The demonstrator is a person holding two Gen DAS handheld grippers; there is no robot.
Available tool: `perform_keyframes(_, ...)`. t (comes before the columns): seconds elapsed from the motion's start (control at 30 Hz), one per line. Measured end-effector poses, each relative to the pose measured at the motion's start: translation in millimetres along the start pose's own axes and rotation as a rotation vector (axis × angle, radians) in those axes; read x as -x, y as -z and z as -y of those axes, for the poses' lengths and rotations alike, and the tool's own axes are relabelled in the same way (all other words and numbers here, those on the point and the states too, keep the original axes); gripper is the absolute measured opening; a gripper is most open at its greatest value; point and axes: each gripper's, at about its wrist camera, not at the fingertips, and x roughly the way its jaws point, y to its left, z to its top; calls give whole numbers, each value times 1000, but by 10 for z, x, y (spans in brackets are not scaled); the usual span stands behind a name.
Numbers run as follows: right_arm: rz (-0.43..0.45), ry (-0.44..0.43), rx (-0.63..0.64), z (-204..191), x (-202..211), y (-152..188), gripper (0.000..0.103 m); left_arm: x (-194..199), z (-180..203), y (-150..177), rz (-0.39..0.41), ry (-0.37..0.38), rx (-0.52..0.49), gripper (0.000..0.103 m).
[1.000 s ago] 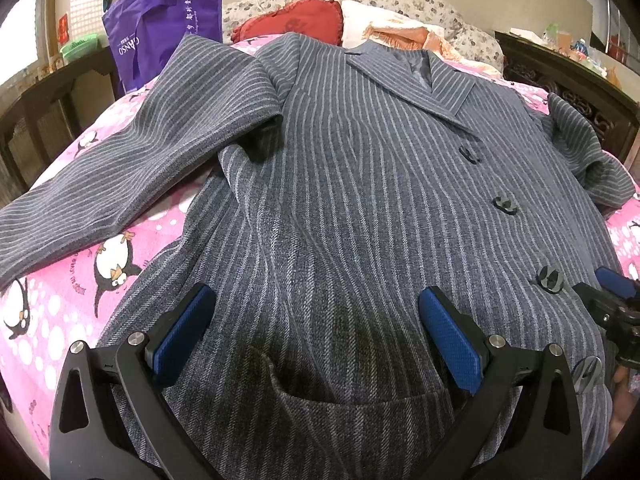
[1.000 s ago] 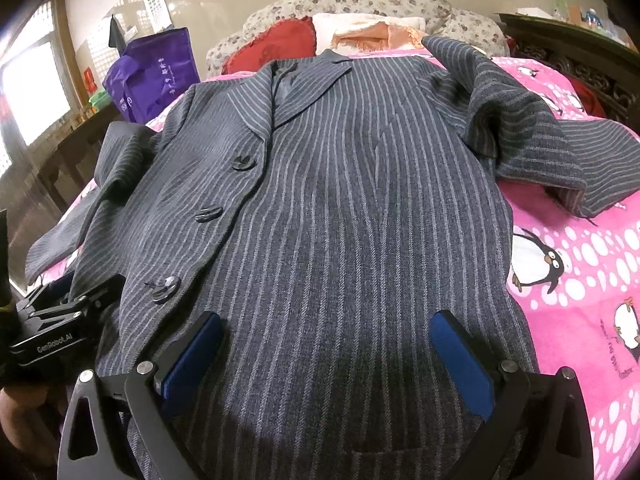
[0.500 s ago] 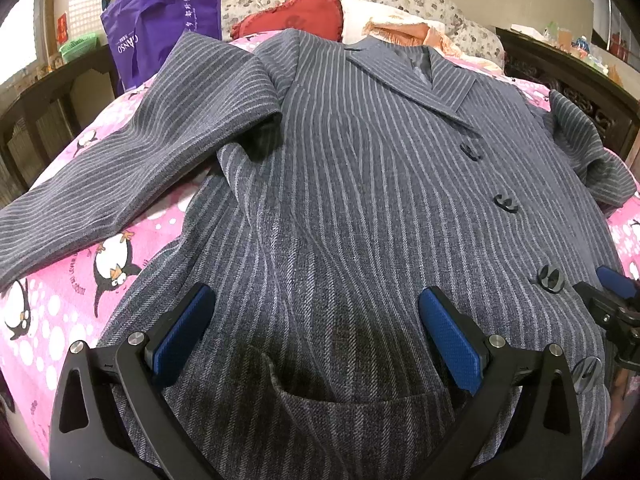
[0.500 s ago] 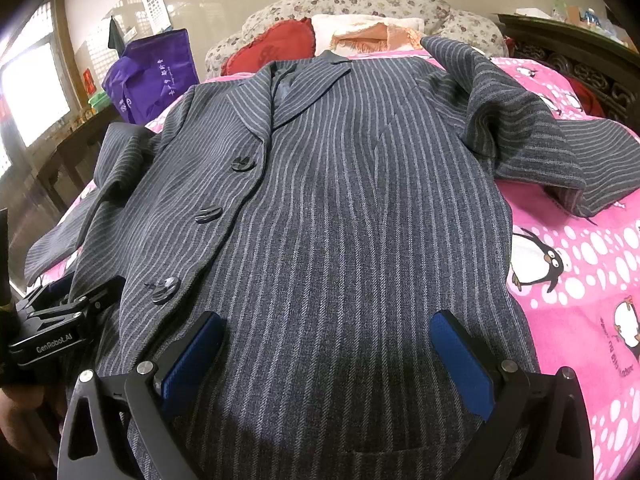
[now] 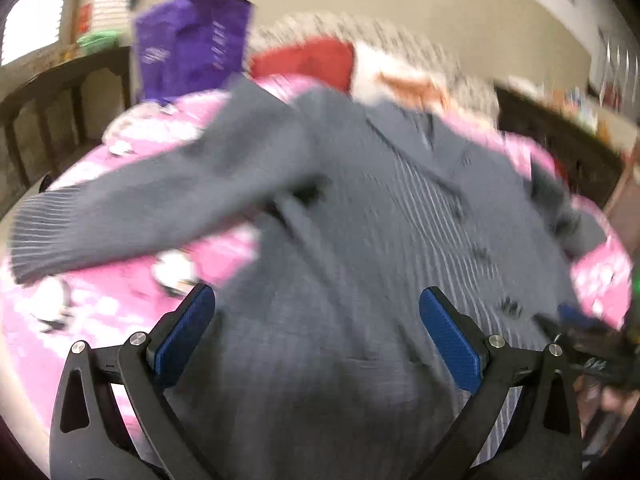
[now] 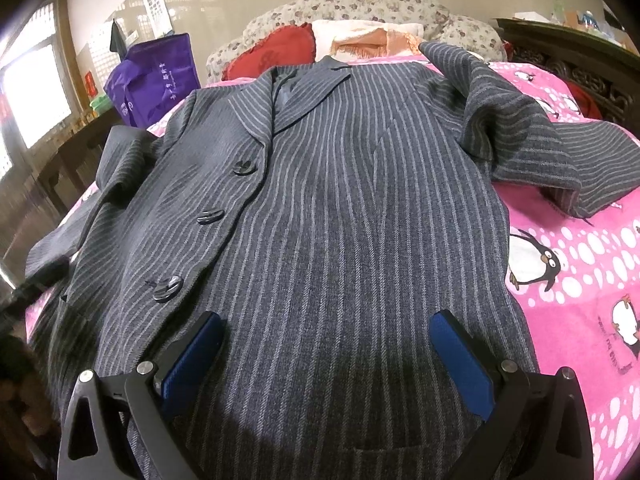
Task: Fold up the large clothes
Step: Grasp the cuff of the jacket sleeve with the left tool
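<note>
A grey pinstriped jacket [image 6: 344, 208] lies face up and buttoned on the pink penguin blanket [image 6: 580, 288], collar toward the pillows. The left wrist view is blurred; there the jacket [image 5: 360, 280] shows one sleeve [image 5: 132, 216] stretched out to the left. My left gripper [image 5: 316, 320] hangs open above the jacket's lower front, holding nothing. My right gripper [image 6: 328, 350] is open over the hem, also holding nothing. The other sleeve [image 6: 560, 160] lies crumpled at the right. The right gripper's tip [image 5: 580, 320] shows at the left view's right edge.
A purple bag [image 6: 156, 80] stands at the bed's far left beside a dark wooden rail [image 5: 60, 100]. A red cushion [image 6: 272, 56] and pillows [image 6: 368, 36] sit at the headboard. Dark carved furniture [image 6: 580, 52] lines the right side.
The left gripper has swung up and back fast, blurring its view and showing the whole left sleeve and the ceiling. The right gripper has lifted slightly. Both stay open.
</note>
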Motion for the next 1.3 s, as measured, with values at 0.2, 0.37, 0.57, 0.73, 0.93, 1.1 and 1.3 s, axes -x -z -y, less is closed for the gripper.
perform_keyframes(0.2,3,0,0,9,8,11,103,519,-1336,76,149,-22,342,102)
perform_keyframes(0.37,-3,2,1,5,-4,3,103,198,-2080,279,63,82,576,101)
perform_keyframes(0.57,-4,2,1,7,-4,2,103,9,-2265,70,102,32,608,101)
perform_keyframes(0.73,-1,-4,-2,8,0,-5,103,-185,-2527,-233,95,65,661,74)
perform_keyframes(0.93,-1,-3,-2,9,4,-6,103,-388,-2653,-414,-46,12,652,5)
perform_keyframes(1.1,-1,-5,-3,10,2,-4,103,334,-2802,-537,196,-152,643,4)
perform_keyframes(1.3,3,-9,-5,13,12,-10,103,637,-2801,-648,266,-242,604,4)
